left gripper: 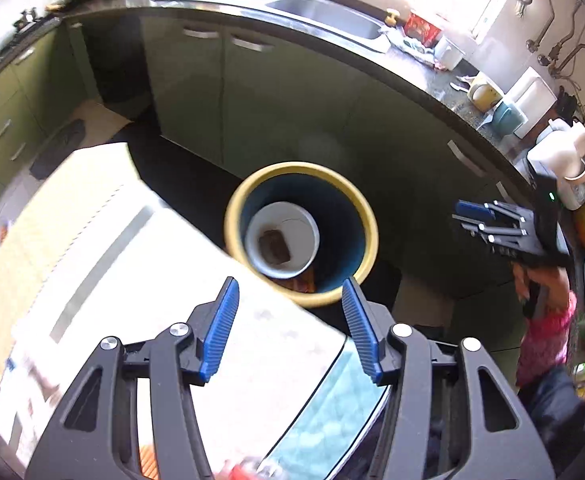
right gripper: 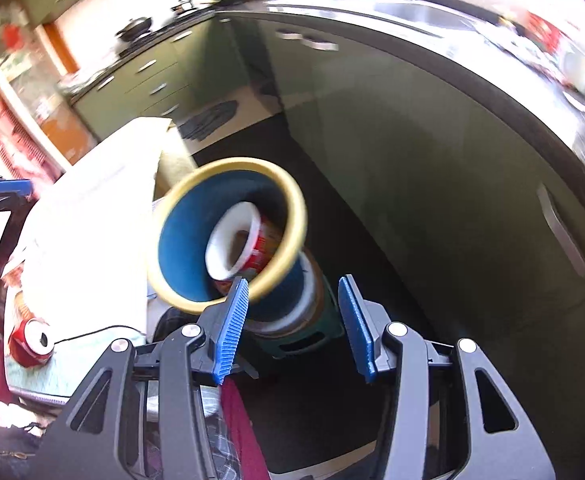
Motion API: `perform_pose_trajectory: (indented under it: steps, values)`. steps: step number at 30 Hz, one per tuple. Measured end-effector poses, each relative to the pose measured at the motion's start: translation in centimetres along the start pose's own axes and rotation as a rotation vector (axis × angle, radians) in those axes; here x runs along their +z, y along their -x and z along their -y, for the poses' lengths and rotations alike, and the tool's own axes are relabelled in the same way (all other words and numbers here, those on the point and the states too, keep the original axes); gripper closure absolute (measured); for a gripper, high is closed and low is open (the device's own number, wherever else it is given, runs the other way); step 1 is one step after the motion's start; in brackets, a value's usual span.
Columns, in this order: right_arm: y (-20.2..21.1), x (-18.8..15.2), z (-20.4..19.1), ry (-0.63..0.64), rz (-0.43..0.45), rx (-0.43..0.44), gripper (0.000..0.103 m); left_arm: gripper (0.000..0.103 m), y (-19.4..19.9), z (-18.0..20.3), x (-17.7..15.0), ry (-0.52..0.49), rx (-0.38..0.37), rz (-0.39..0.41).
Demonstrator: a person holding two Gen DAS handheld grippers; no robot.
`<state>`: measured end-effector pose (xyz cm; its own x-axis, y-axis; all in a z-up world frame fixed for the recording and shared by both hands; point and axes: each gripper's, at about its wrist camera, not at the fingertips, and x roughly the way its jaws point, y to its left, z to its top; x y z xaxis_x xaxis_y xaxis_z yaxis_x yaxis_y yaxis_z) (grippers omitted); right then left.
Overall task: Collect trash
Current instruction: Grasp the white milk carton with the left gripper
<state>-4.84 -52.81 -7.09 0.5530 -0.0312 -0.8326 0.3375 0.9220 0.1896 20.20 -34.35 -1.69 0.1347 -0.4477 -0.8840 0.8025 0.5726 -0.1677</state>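
Note:
A blue trash bin with a yellow rim (left gripper: 230, 216) stands on the floor beside the table. Inside it lies a white paper cup (left gripper: 288, 232) with a dark scrap at its bottom. My left gripper (left gripper: 290, 328) is open and empty, above the table edge just short of the bin. In the right wrist view the bin's rim (right gripper: 292, 200) is blurred and the cup (right gripper: 232, 240), white with a red printed side, lies tilted inside. My right gripper (right gripper: 294, 328) is open and empty, close over the bin. It also shows at the right of the left wrist view (left gripper: 488, 224).
A white table (left gripper: 140, 272) with a glass-topped corner fills the lower left. A red can (right gripper: 30, 342) lies on the table at the left. Green cabinets (left gripper: 276, 100) and a dark counter with a double sink (left gripper: 324, 12) curve behind the bin. The counter's right end holds several items.

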Motion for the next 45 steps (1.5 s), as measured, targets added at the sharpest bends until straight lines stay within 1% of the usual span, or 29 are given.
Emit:
perform_pose_trajectory:
  steps: [3,4,6,9,11,12,13,15,18,23,26,28,29,31,33,34,40,42,44,45]
  values:
    - [-0.1,1.1,-3.6,0.081,-0.002,0.031,0.053,0.049,4.2,-3.1,-4.2,0.047,0.081,0.025]
    - [-0.2,1.6,-4.9,0.11,-0.005,0.044,0.053,0.046,5.1,-3.9,-5.7,0.061,0.099,0.018]
    - [-0.4,2.5,-7.4,0.163,-0.009,0.065,0.053,0.046,6.3,-5.8,-8.8,0.1,0.145,0.001]
    - [-0.9,3.6,-11.2,0.232,-0.017,0.103,0.053,0.046,6.5,-9.0,-12.4,0.144,0.193,-0.056]
    - [-1.0,4.1,-13.6,0.277,-0.025,0.123,0.053,0.046,6.2,-11.1,-14.0,0.156,0.225,-0.083]
    - [-1.1,4.2,-14.8,0.301,-0.03,0.127,0.053,0.046,6.1,-12.5,-14.4,0.152,0.228,-0.095]
    - [-1.2,4.1,-15.7,0.322,-0.035,0.131,0.053,0.046,5.9,-13.2,-14.7,0.14,0.231,-0.101]
    - [-1.3,3.8,-17.3,0.354,-0.053,0.144,0.053,0.046,5.3,-14.5,-15.2,0.094,0.214,-0.122]
    - [-2.0,3.6,-18.9,0.377,-0.072,0.142,0.052,0.046,3.7,-15.3,-15.1,0.056,0.185,-0.148]
    - [-2.8,3.2,-19.0,0.37,-0.099,0.125,0.052,0.047,1.6,-15.9,-15.2,0.021,0.095,-0.195]
    - [-3.2,3.1,-18.9,0.367,-0.106,0.12,0.052,0.047,0.8,-16.2,-15.2,0.01,0.107,-0.211]
    - [-3.5,3.4,-18.8,0.371,-0.11,0.123,0.051,0.047,0.8,-16.7,-15.1,0.033,0.095,-0.21]
    - [-3.7,3.5,-19.0,0.376,-0.111,0.125,0.051,0.047,0.8,-16.9,-15.1,0.037,0.105,-0.212]
    - [-3.9,3.5,-19.5,0.389,-0.116,0.133,0.051,0.047,1.2,-17.5,-15.0,0.041,0.145,-0.198]
    - [-4.2,3.6,-20.1,0.402,-0.123,0.139,0.051,0.047,1.5,-18.0,-14.9,0.051,0.13,-0.185]
    - [-4.4,3.6,-20.4,0.408,-0.126,0.139,0.051,0.047,1.4,-18.2,-14.9,0.054,0.135,-0.184]
    - [-5.0,3.6,-21.5,0.436,-0.142,0.147,0.051,0.047,-0.3,-18.1,-15.7,0.034,0.107,-0.254]
    - [-5.0,3.6,-21.9,0.444,-0.146,0.146,0.051,0.05,-0.6,-18.0,-16.0,0.035,0.098,-0.27]
    - [-5.0,3.5,-22.2,0.455,-0.152,0.153,0.051,0.065,-0.6,-17.9,-16.2,0.039,0.092,-0.27]
    - [-5.0,3.5,-22.6,0.465,-0.156,0.164,0.05,0.068,-0.6,-17.9,-16.3,0.05,0.077,-0.269]
